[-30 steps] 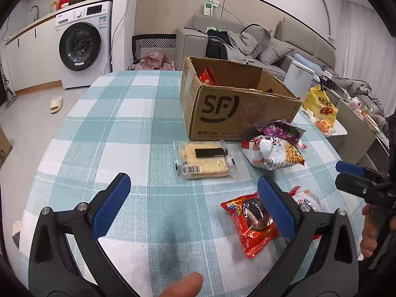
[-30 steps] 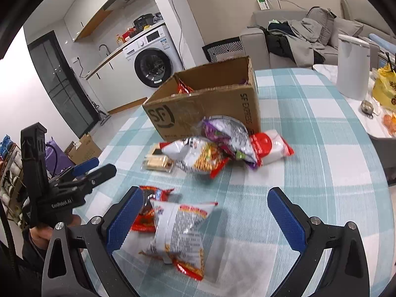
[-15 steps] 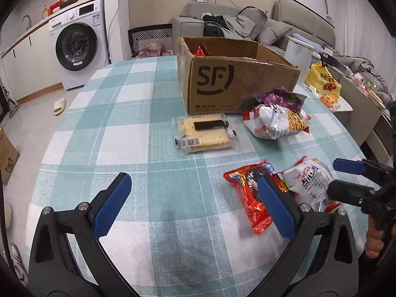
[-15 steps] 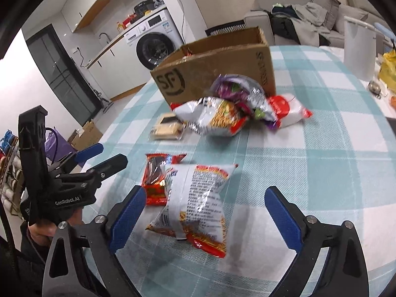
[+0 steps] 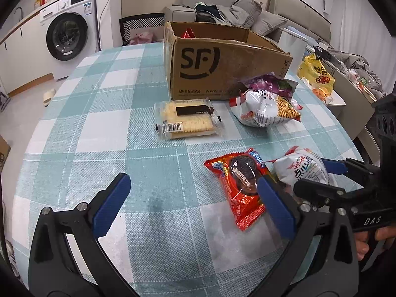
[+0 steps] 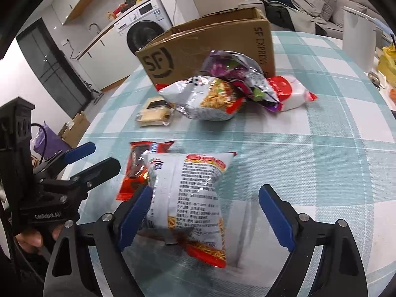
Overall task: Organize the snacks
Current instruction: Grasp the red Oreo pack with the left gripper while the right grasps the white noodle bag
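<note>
Six snack packs are counted on the checked worktop (image 5: 104,128). One box (image 5: 222,69) is seen upper centre, with a red pack inside, shown only in the left view. A biscuit tray (image 5: 186,120), a noodle bag (image 5: 266,110) and a purple bag (image 5: 271,84) lie mid-frame. A red-white pack (image 6: 292,92) is seen only in the right view. Lower right lie a red cookie pack (image 5: 241,185) and a white bag (image 6: 195,198).

Left claw (image 5: 195,205) is held wide and tilted down, with its right pad over the cookie pack. Right claw (image 6: 206,216) is tilted down. Its jaws have just been closing around the white bag; the left pad is at its edge, the right pad apart.
</note>
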Motion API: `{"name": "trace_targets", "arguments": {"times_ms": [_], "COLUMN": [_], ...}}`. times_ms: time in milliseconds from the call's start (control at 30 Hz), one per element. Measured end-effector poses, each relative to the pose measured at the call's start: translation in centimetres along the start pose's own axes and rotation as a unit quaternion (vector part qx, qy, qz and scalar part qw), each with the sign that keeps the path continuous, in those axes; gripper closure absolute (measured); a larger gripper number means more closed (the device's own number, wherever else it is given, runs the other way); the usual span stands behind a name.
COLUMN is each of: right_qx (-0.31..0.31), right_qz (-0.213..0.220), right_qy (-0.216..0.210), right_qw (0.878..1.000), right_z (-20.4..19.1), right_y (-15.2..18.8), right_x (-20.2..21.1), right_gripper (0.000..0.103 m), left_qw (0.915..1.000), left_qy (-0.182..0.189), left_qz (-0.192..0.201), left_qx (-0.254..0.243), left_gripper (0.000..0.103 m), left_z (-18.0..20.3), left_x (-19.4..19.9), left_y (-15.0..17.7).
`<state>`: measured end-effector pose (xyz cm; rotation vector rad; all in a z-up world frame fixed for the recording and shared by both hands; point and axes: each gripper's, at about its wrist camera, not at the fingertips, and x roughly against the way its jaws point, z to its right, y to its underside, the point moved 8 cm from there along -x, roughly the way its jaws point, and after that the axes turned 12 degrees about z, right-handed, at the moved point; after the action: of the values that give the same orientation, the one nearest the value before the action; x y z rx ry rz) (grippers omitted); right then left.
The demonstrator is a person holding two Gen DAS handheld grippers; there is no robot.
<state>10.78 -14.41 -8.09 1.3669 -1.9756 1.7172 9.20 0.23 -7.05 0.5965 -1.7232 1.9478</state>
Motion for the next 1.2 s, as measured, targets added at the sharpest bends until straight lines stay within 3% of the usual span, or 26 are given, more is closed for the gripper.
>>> {"name": "trace_targets", "arguments": {"times_ms": [300,567,933,1200], "right_qx": [0.005,0.022,-0.001,0.017], "right_qz": [0.004,0.017,0.003,0.003], "right_qy": [0.013,0.06,0.039,0.043], "right_qw": [1.0,0.998,0.999,0.999], "right_z": [1.3,4.4,4.7,4.3], "right_y": [-0.5,-2.1,-1.1,-0.7], "right_x": [0.1,0.9,0.8,0.7], "right_gripper": [0.013,0.013,0.013,0.012], "left_qw": [0.9997,0.9988,0.9966,0.9964], "left_qy": [0.004,0.025,0.038,0.002], "left_qz": [-0.024,-0.043,-0.071,-0.078], "left_qx": [0.005,-0.004,-0.019,-0.035], "left_gripper": [0.001,0.001,0.001,0.001], "left_z": [0.7,2.9,4.7,3.6], "left_x": [-1.8,-3.5,-5.4,-6.2], "left_y": [0.4,0.9,1.4,1.6]}}
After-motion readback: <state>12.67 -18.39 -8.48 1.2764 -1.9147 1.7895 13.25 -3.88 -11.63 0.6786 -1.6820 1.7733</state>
